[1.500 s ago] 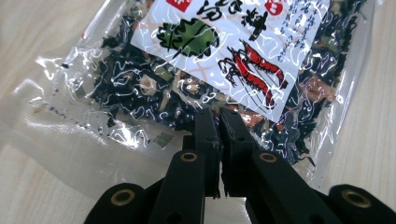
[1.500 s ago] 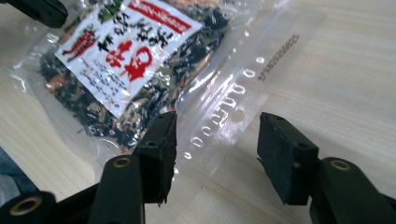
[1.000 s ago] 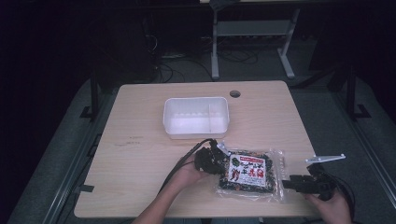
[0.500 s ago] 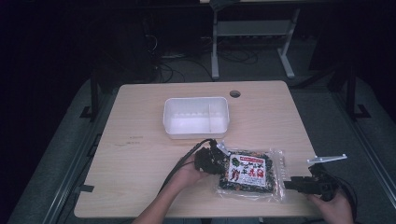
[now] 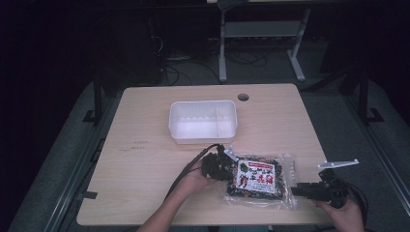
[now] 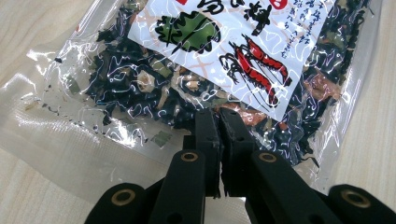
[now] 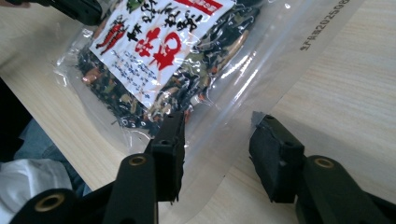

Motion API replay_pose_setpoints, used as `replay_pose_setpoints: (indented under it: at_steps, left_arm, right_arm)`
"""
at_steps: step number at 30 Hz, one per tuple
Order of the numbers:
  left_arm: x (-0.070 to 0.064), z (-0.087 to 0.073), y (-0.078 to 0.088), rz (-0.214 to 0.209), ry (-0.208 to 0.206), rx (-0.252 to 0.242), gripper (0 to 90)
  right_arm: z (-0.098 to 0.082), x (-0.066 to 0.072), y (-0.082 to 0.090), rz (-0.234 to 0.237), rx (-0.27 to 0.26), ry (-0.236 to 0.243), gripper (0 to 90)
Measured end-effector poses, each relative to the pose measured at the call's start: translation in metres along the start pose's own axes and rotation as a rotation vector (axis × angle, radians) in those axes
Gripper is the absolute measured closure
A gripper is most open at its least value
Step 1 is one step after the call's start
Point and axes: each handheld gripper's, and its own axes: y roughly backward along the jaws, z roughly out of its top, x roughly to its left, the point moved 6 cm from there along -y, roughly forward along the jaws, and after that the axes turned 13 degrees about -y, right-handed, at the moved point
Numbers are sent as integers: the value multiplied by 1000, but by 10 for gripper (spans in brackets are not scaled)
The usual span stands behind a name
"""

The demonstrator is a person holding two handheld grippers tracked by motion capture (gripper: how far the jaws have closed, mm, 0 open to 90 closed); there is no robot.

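A clear bag of dark dried food (image 5: pixel 258 181) with a white printed label lies flat on the wooden table (image 5: pixel 145 169), near the front edge. My left gripper (image 5: pixel 231 169) is at the bag's left end. In the left gripper view its jaws are shut, with the tips (image 6: pixel 217 114) resting on top of the bag (image 6: pixel 140 79). My right gripper (image 5: pixel 292 191) is at the bag's right end. Its jaws (image 7: pixel 219 121) are open and have just been closing, with the bag's clear sealed edge (image 7: pixel 261 60) between them and untouched by the pads.
A white plastic tub (image 5: pixel 203 103) stands behind the bag at the table's middle, with a divider inside. A round cable hole (image 5: pixel 243 96) lies near the far edge. The left gripper's cable (image 5: pixel 191 164) trails across the table. Desk legs and cables stand on the dark floor beyond.
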Motion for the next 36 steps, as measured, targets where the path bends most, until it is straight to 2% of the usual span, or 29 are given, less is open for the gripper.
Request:
replay_pose_setpoints:
  at_steps: [2, 5, 10, 12, 15, 18, 22, 23, 25, 27, 29, 30, 31, 33, 34, 36]
  left_arm:
    - [0, 0, 0, 0, 0, 0, 868]
    - [0, 0, 0, 2, -1, 0, 868]
    - [0, 0, 0, 8, -7, 3, 862]
    - [-1, 1, 0, 6, -9, -2, 853]
    - [-3, 2, 1, -8, -10, -10, 791]
    - [-2, 6, 7, -11, 4, -55, 753]
    - [-1, 10, 12, -18, 9, -84, 693]
    - [-1, 12, 14, -22, 13, -95, 641]
    - [-1, 15, 15, -36, 19, -113, 592]
    - [-2, 19, 17, -85, 21, -150, 567]
    - [-2, 21, 18, -75, 15, -150, 500]
    - [-1, 22, 19, -71, 14, -162, 426]
    - [-1, 22, 20, -67, 17, -173, 426]
    - [2, 23, 23, -37, 23, -191, 345]
    - [3, 24, 24, -40, 39, -209, 319]
    - [4, 25, 26, -75, 62, -247, 311]
  right_arm:
    - [0, 1, 0, 3, -2, 2, 594]
    - [1, 1, -3, -8, 0, -4, 702]
    - [2, -1, -3, 28, -23, -37, 843]
    - [2, 0, -3, 27, -25, -33, 861]
    - [5, 0, 2, 10, -34, -15, 897]
    - [8, -2, 12, 13, -55, -11, 900]
    - [13, -1, 21, 13, -68, 5, 900]
    - [18, 3, 26, 8, -72, 28, 900]
    - [20, 4, 27, 5, -74, 39, 900]
    - [24, 9, 34, -4, -80, 71, 900]
    - [29, 16, 44, 1, -99, 99, 900]
    - [33, 23, 52, 10, -104, 128, 900]
    - [33, 23, 52, 10, -104, 128, 900]
    - [38, 31, 62, 4, -100, 166, 900]
    - [39, 33, 65, 0, -100, 178, 900]
    - [44, 40, 72, -6, -99, 208, 900]
